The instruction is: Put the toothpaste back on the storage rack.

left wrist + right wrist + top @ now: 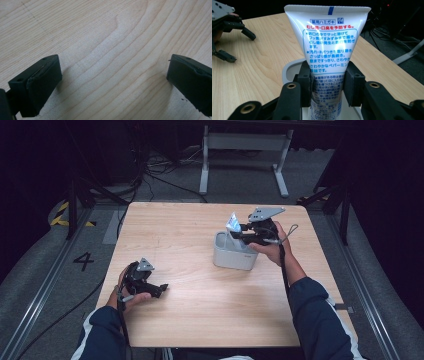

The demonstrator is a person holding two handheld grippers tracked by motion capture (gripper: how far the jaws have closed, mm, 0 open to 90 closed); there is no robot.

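White with blue and red print, the toothpaste tube (pixel 329 50) stands upright with its flat crimped end at the top and its lower part inside the grey holder (pixel 234 256). The holder is a small grey cup with a white rim, and it stands on the wooden surface (pixel 190 310), a little to the right of the middle of it.

The right tongs (pixel 327 87) are clamped on the tube: one black pad presses on each side of it, just above the rim of the holder, and the tube narrows between the pads. In the high view the right hand (pixel 270 247) holds these tongs (pixel 239 231) directly over the holder, on its far right side, with the grey three-cornered plate on top. The tip of the tube rises above the holder there, at the left of the tongs.

The left tongs (pixel 162 289) are well apart from the holder, toward the near left part of the surface, and the left hand (pixel 131 290) grips them. In the left gripper view these tongs (pixel 112 82) stand wide apart, with bare wood grain between the two black jaws and nothing held. They are low over the surface, and whether they touch it I cannot tell.
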